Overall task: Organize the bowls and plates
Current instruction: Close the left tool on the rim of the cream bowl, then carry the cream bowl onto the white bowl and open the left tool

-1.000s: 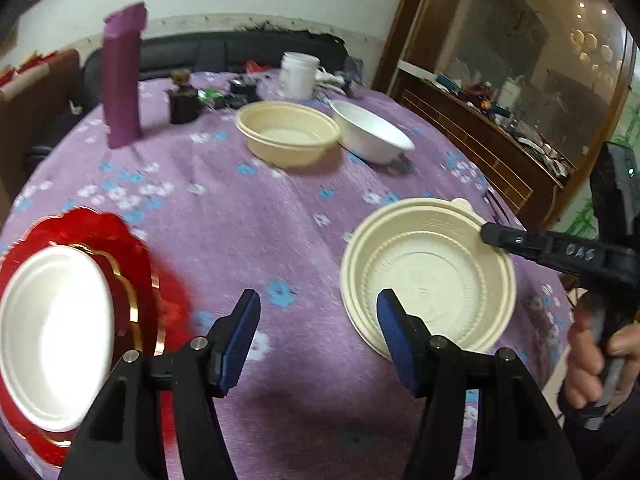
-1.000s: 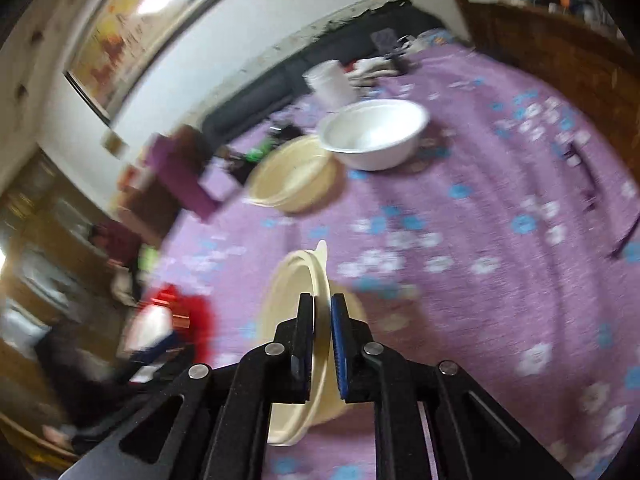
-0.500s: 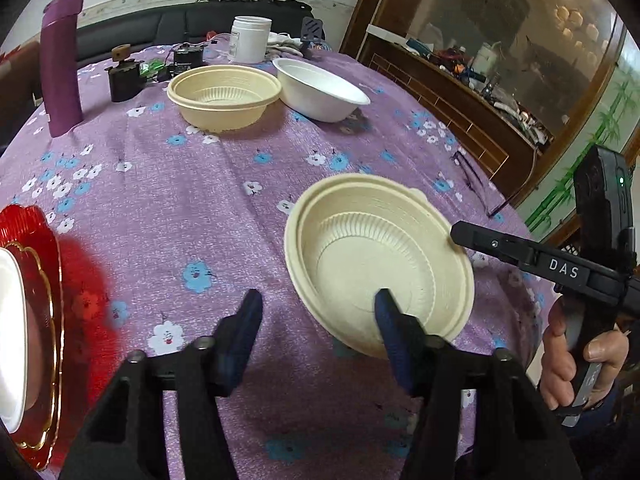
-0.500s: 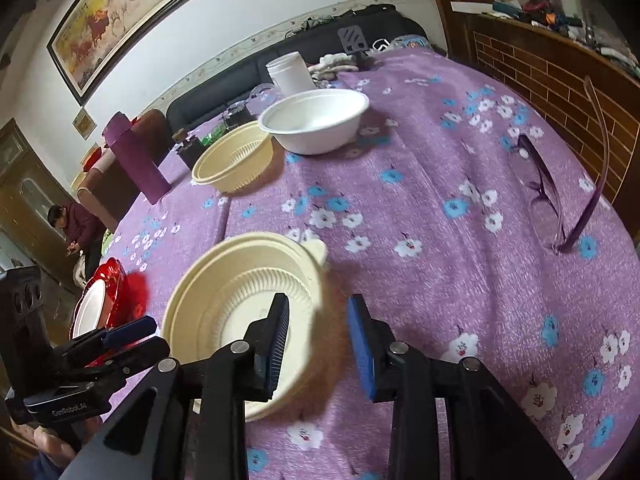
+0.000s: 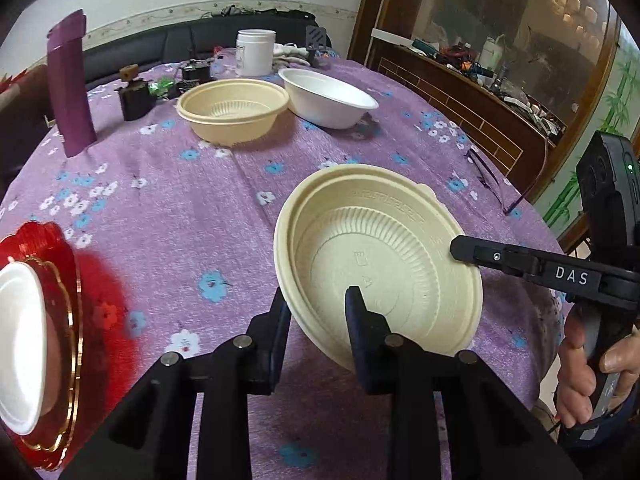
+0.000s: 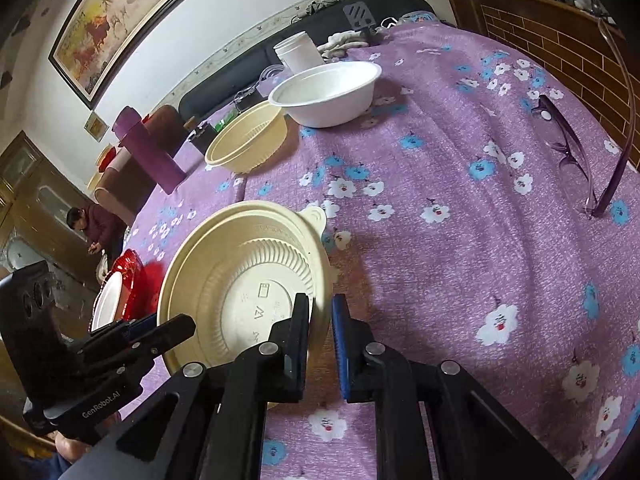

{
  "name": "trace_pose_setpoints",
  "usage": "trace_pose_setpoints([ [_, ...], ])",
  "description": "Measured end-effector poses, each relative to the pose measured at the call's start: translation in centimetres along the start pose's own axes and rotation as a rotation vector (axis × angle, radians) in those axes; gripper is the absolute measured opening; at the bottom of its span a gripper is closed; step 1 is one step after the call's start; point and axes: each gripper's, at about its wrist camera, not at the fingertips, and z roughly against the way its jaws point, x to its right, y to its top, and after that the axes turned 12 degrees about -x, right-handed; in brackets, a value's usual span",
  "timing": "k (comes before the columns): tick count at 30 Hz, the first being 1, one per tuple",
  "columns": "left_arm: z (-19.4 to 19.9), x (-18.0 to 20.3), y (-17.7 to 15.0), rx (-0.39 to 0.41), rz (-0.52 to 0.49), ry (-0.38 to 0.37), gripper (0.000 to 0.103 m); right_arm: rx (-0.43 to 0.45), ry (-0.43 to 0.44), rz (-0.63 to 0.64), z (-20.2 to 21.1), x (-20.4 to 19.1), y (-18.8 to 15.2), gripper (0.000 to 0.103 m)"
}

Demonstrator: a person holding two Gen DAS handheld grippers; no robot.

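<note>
- While both tongs worked the cream dish (image 5: 376, 264), it sat tilted over the near-right part of the counter (image 5: 180, 208), at about 4 o'clock in the left wrist view.
- Left tongs (image 5: 316, 300): jaws were closing, with the dish rim between them at its 7 o'clock edge. One pad was outside against the rim and the other inside the dish. Couldn't tell whether both pads pressed.
- Right tongs (image 6: 322, 308): clamped nearly together on the dish rim, at the dish's 3 o'clock in the left wrist view. One pad was inside the dish, one outside.
- A hand (image 5: 588, 372) gripped the right handle at the frame's 4 o'clock edge.
- Cream bowl (image 5: 232, 110) and white bowl (image 5: 328, 98) stood upright, just beside each other at 12 o'clock, well apart from the dish.
- Red plate (image 5: 60, 320) sat at 8 o'clock with a white plate (image 5: 20, 344) on it.
- Purple container (image 5: 70, 84) stood upright at 10 o'clock; white jar (image 5: 255, 52) was behind the bowls.
- Purple glasses (image 6: 572, 152) lay at 2 o'clock in the right wrist view.
</note>
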Motion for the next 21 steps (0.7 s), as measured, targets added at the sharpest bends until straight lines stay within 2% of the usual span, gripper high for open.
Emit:
trace_pose_setpoints([
  [12,4.0,-4.1,-0.4,0.083,0.075,0.048,0.029,-0.008,0.03,0.057,-0.5,-5.1,1.4,0.013],
  [21,8.5,-9.1,-1.8,0.158,0.165,0.119,0.036,-0.051,0.12,0.123,-1.5,-11.7,3.1,0.013],
])
